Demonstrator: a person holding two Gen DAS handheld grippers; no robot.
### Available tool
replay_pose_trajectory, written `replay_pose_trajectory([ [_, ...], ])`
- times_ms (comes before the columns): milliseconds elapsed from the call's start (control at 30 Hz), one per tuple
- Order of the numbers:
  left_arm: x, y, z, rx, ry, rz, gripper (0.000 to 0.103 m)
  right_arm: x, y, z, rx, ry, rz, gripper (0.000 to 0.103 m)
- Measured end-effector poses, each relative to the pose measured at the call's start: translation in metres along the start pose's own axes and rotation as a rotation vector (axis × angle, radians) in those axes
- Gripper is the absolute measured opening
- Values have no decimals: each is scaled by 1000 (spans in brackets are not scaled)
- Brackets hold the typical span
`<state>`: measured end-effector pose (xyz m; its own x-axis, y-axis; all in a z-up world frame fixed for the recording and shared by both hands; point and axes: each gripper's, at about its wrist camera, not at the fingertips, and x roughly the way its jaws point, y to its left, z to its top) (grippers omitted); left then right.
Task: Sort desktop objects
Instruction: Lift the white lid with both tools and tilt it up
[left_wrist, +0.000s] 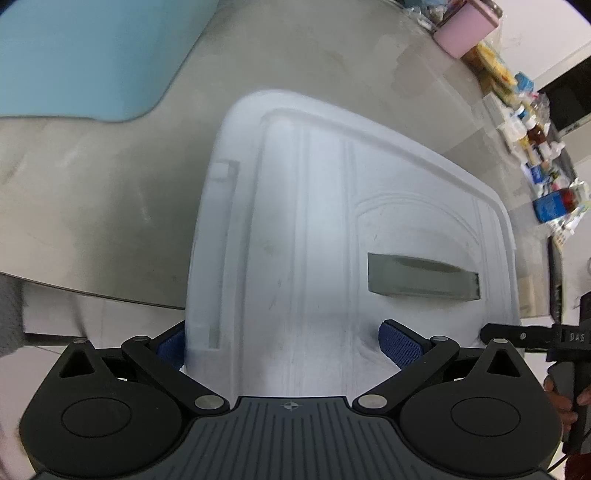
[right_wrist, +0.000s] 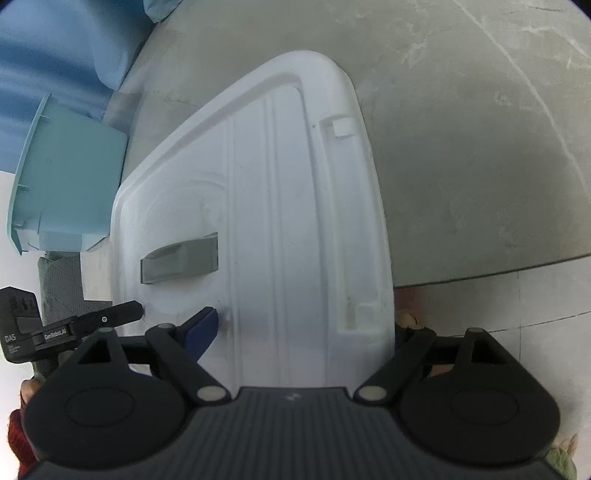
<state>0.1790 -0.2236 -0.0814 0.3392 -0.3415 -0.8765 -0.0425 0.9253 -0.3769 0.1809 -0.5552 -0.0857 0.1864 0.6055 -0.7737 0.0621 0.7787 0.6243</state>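
Together we hold a large white ribbed plastic lid (left_wrist: 314, 221) with a grey slot handle (left_wrist: 423, 275) over the grey table (left_wrist: 92, 192). Our left gripper (left_wrist: 284, 345) and right gripper (right_wrist: 303, 328) each have their jaws clamped on its near edge. Beside it sits a pale teal plastic bin (right_wrist: 70, 184).

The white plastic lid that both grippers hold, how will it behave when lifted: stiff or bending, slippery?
The white lid is broad and thin, so it probably flexes somewhat, though its moulded ribs should stiffen it. It looks light for its size. Its smooth plastic may slip; the left gripper and right gripper straddle its near edge.
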Motion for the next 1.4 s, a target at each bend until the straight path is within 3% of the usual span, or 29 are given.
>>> replay_pose_trajectory([
  [267,0,-11,-12,17,-44,32,103,-8,12,-4,-66,-31,-46,89],
  [600,-23,-24,-19,63,-138,48,103,-31,20,-13,-110,-123,-41,90],
  [1400,-128,-36,-46,117,-349,13,103,-78,78,-54,-242,-322,-1,90],
])
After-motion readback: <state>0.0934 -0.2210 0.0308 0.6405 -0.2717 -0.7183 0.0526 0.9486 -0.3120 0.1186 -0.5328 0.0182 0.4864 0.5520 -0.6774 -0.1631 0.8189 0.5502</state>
